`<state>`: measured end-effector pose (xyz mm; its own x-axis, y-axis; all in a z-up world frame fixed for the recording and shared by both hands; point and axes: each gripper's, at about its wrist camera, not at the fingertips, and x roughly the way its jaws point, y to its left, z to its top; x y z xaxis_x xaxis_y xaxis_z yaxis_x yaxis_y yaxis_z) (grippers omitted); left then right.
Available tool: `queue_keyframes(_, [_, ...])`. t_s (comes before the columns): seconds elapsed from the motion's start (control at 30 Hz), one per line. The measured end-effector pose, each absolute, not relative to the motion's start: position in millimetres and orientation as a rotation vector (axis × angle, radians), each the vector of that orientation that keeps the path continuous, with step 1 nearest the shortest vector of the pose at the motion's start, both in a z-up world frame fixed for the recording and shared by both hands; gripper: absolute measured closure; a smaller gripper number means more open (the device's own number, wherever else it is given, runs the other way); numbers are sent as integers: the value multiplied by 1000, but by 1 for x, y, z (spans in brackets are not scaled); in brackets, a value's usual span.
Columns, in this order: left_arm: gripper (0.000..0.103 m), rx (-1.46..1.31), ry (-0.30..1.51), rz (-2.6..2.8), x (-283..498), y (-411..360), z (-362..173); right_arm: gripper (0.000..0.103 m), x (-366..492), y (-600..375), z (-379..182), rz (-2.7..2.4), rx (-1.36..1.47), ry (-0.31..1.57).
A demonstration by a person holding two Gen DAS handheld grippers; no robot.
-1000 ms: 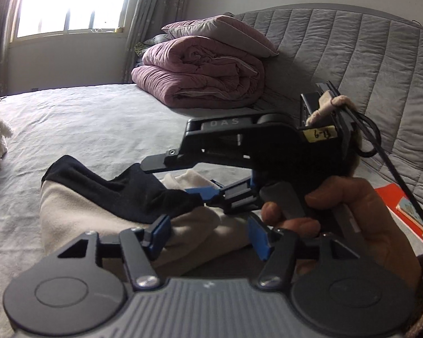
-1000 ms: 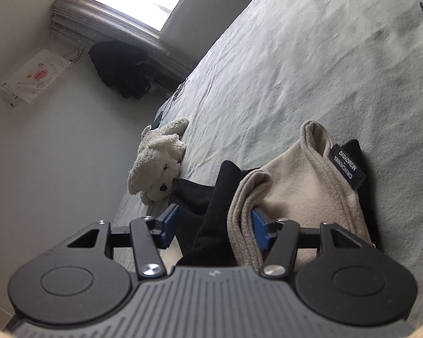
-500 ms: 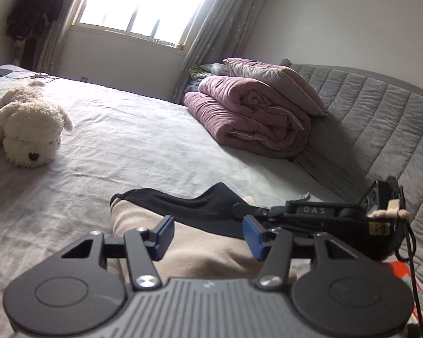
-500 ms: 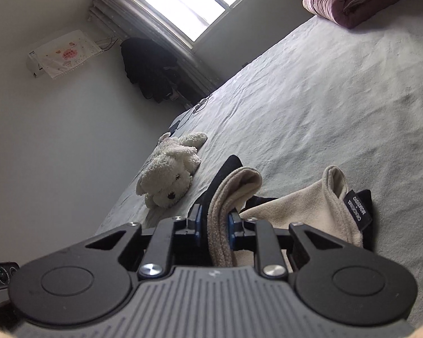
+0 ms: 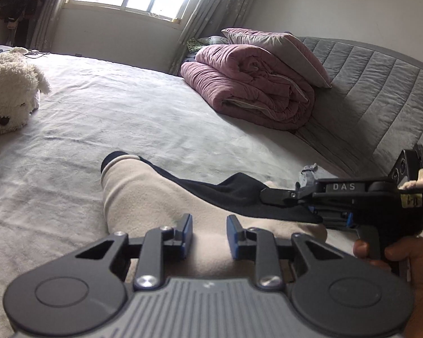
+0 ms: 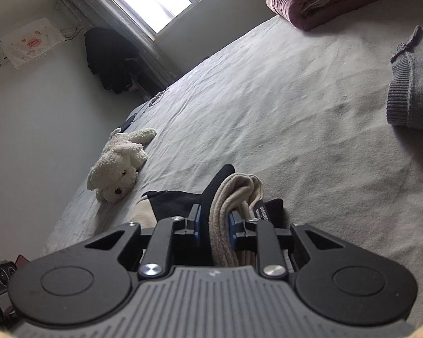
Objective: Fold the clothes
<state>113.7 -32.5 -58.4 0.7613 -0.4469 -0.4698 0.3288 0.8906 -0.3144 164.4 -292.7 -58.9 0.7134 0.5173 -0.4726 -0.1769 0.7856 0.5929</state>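
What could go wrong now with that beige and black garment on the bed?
The right tool pinches a thick bunch of the beige and black garment, so layers might slip out. The left tool has been closing with fabric between its pads, perhaps not yet gripped. Uneven pulling could undo the fold.

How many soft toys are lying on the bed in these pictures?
1. The white plush dog lies on the bed, at its far left side, away from the garment. Others may be hidden outside the views.
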Motion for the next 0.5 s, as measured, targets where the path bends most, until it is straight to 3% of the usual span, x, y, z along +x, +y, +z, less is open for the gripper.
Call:
queue_keyframes(0.07, [76,-157,553,-416,111,-39,-59,71,162,-288,-55,363,486,659])
queue_keyframes(0.13, [76,-131,549,-418,109,-41,-55,56,155,-283,-46,327,419,597])
queue_keyframes(0.17, [76,-127,545,-422,109,-40,-53,54,149,-281,-42,312,384,558])
queue_keyframes(0.37, [76,-146,515,-469,111,-37,-45,54,141,-264,-37,366,314,383])
queue_keyframes(0.5, [76,-113,528,-491,105,-44,-56,65,148,-241,-49,394,206,392])
